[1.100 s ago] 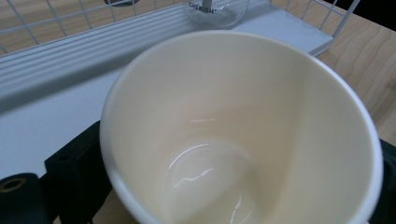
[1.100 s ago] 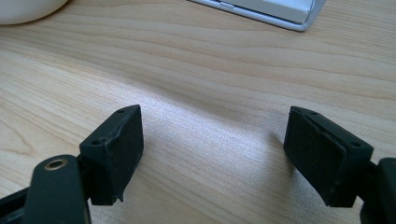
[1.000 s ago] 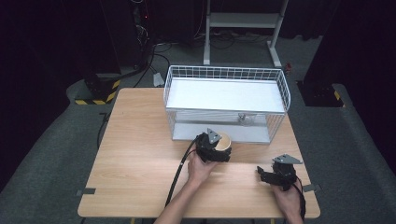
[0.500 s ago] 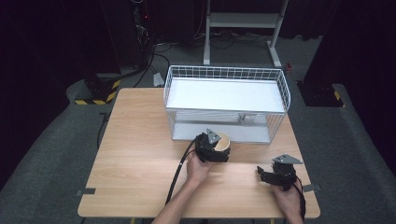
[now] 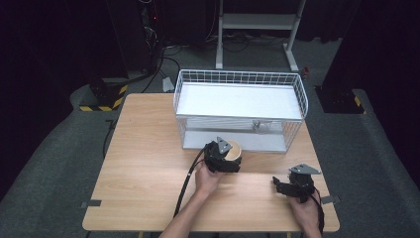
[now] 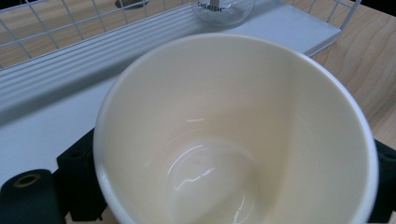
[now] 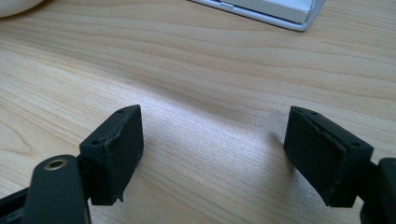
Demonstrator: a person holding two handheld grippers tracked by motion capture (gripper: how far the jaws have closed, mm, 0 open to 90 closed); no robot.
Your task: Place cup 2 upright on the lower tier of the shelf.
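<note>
A cream cup [image 5: 234, 148] stands on the wooden table [image 5: 148, 163] just in front of the white wire rack [image 5: 240, 79]. My left gripper [image 5: 227, 159] is shut on the cup, one jaw on each side of its wall. In the left gripper view the cup [image 6: 233, 130] is upright and has nothing in it, with my left gripper [image 6: 229, 191] clamped around it. My right gripper [image 5: 277, 185] rests open near the table's front right. In the right gripper view, bare wood lies between the spread jaws of that gripper [image 7: 212, 154].
The rack has a white shelf on top and a white base [image 6: 56, 93]. A clear glass item [image 6: 224, 7] marked CHERISH sits on that base behind the cup. The left half of the table is bare wood. A black cable [image 5: 185, 183] trails from the left gripper.
</note>
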